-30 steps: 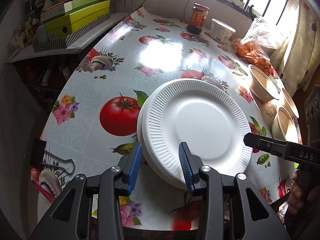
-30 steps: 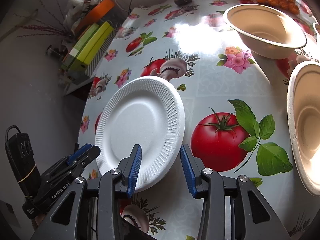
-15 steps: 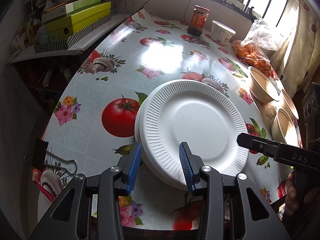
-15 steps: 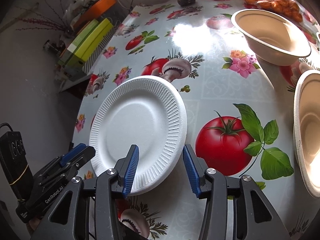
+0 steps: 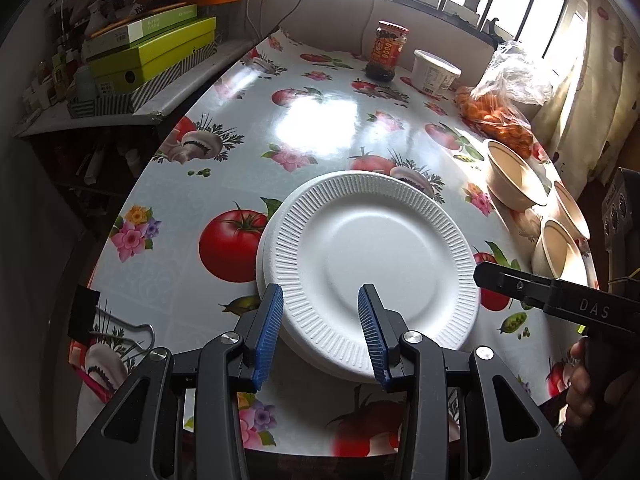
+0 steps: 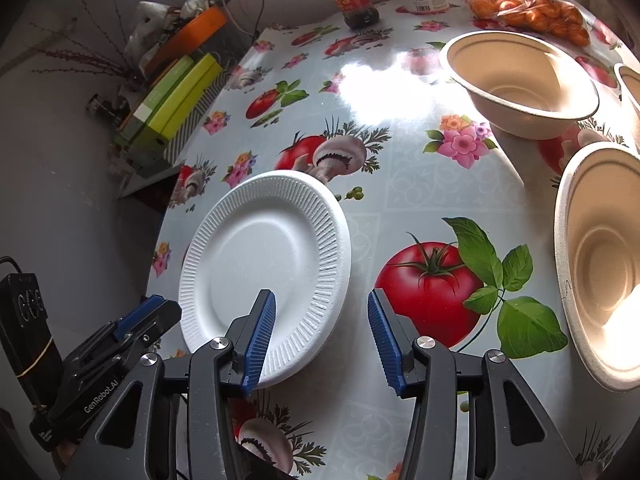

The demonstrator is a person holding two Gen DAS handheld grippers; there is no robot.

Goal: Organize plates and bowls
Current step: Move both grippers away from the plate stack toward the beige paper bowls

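Hovering over the plates [image 5: 376,256], both grippers stand part open and hold nothing.

White ribbed plates lie stacked near the front edge of the table [image 5: 320,128], the top one slightly offset from the one under it. The left gripper [image 5: 320,320] has its blue pads apart over the near rim of the stack, gripping nothing. The right gripper [image 6: 322,328] has just been opening its jaws; one pad is over the plates' right rim, the other over bare cloth, and nothing is clamped. Three tan bowls [image 6: 520,84] sit apart to the right of the plates, near a bag of oranges [image 6: 532,4].
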